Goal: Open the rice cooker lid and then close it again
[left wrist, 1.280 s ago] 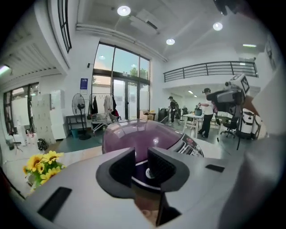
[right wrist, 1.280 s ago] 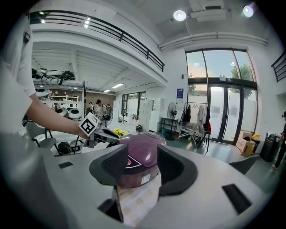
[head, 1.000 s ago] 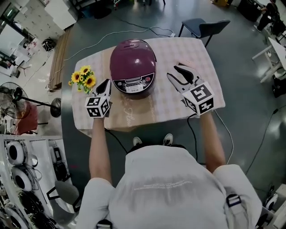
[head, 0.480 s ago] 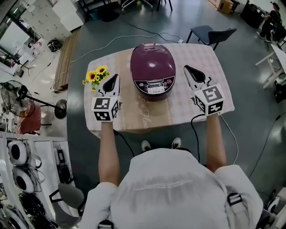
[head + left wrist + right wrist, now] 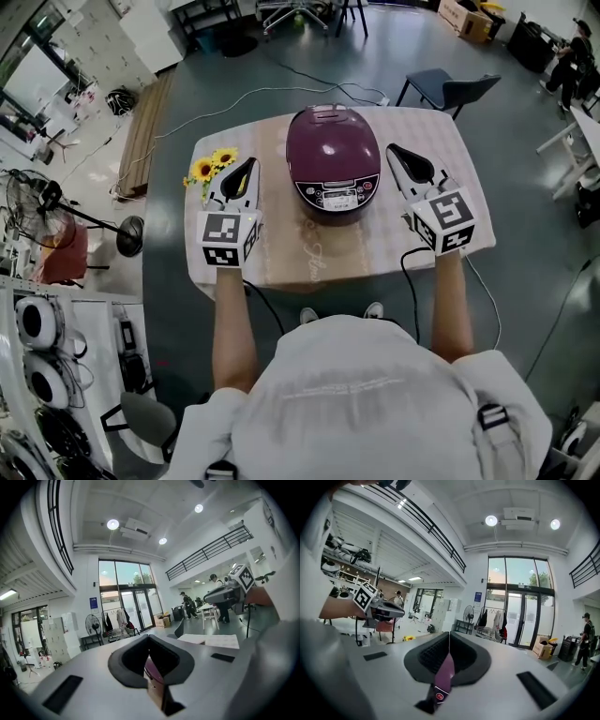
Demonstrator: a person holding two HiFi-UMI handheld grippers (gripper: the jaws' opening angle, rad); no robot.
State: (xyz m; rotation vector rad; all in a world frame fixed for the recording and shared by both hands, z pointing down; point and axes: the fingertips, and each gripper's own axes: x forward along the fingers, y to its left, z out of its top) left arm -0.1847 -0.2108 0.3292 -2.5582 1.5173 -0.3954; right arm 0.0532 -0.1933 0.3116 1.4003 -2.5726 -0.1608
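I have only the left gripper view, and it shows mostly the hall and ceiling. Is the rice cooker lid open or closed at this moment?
Observer: Closed. In the head view the rice cooker stands on the table with its lid down.
Operator: On which side of it is my left hand-held gripper?
Observer: The left hand-held gripper is at the cooker's left, apart from it, near the sunflowers.
Operator: Does the right one hold something?
Observer: No. The right gripper view shows the right hand-held gripper with jaws together, nothing between them.

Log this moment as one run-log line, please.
rice cooker: closed, on table | left gripper: shut, empty, beside cooker, apart | right gripper: shut, empty, beside cooker, apart
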